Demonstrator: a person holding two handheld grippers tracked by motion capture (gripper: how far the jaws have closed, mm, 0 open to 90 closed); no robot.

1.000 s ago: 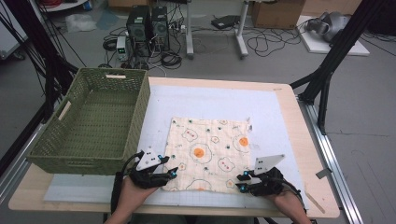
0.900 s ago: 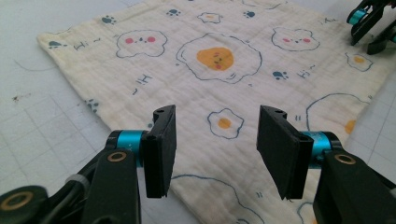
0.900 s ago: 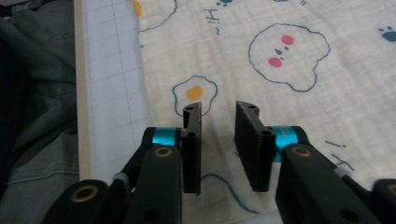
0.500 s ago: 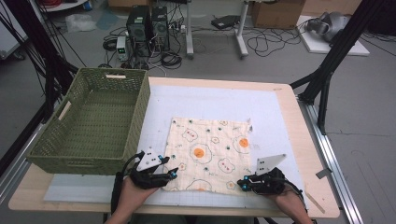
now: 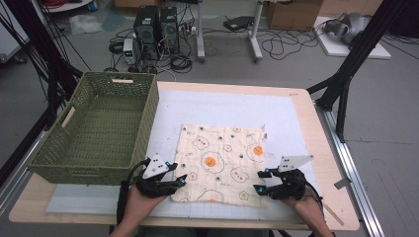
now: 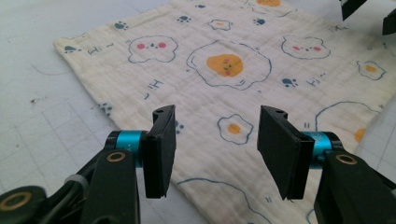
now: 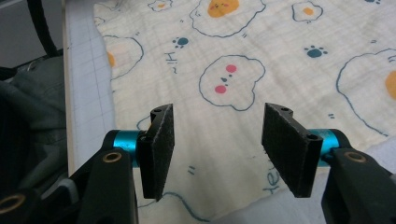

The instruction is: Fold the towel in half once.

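Observation:
A cream cloth (image 5: 220,163) printed with fried eggs and paw marks lies spread flat on the white grid mat. My left gripper (image 5: 180,180) sits at the cloth's near left corner. Its jaws (image 6: 215,135) are open just above the cloth (image 6: 224,65), pinching nothing. My right gripper (image 5: 261,181) is at the near right corner. Its jaws (image 7: 217,140) have just been opening and now stand apart over the cloth's (image 7: 261,60) edge. The fabric lies flat beneath them, ungripped.
A green woven basket (image 5: 89,170) stands empty on the table's left, close to my left hand. The white mat (image 5: 222,106) covers most of the wooden tabletop (image 5: 326,148). Computer cases and cables lie on the floor beyond the far edge.
The right gripper's tips look a little more spread than before. Both hands and the cloth stay where they were.

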